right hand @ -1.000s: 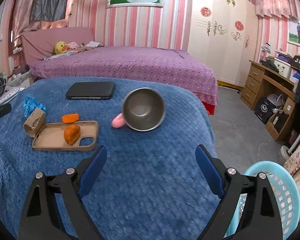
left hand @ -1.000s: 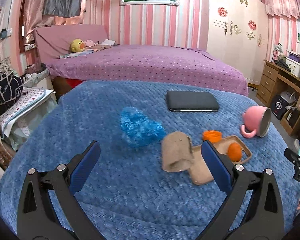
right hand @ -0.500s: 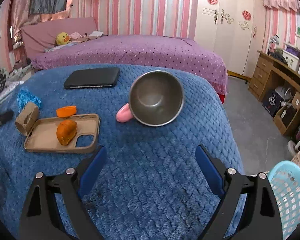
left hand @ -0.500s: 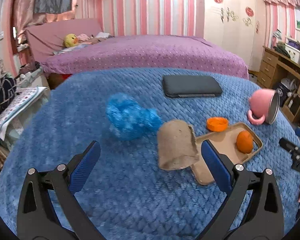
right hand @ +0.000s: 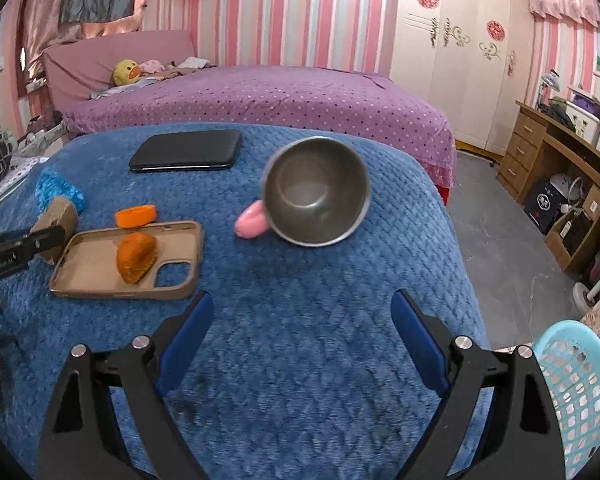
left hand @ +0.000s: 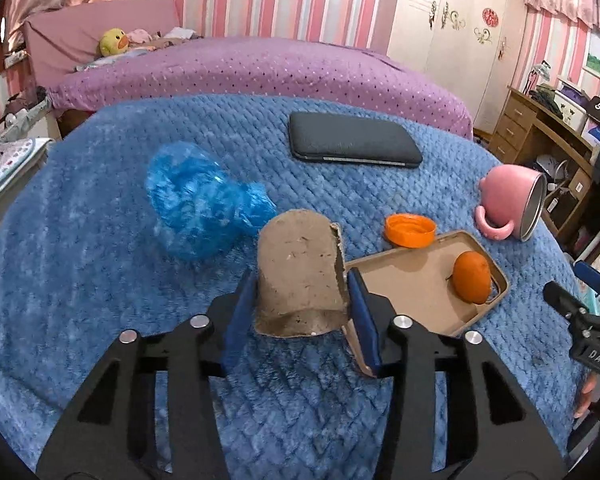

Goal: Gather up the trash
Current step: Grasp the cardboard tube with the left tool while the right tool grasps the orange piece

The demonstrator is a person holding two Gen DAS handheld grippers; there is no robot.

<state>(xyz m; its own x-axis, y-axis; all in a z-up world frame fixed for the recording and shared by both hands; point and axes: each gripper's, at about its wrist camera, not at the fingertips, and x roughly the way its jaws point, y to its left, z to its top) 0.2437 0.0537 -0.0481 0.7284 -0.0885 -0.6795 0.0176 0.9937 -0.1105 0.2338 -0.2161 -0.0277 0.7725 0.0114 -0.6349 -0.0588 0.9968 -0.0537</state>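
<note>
The left gripper (left hand: 302,312) has just been closing its jaws, which now clasp the cardboard tube (left hand: 300,272) lying on the blue-blanketed surface (left hand: 100,300) beside the phone case (left hand: 420,292). The right gripper (right hand: 300,340) hangs with jaws spread, empty, before the pink mug (right hand: 316,196).

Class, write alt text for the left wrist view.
The left gripper has just closed its jaws around a brown cardboard tube on a blue quilted blanket. Beside it lie a crumpled blue plastic bag and a tan phone case.
</note>
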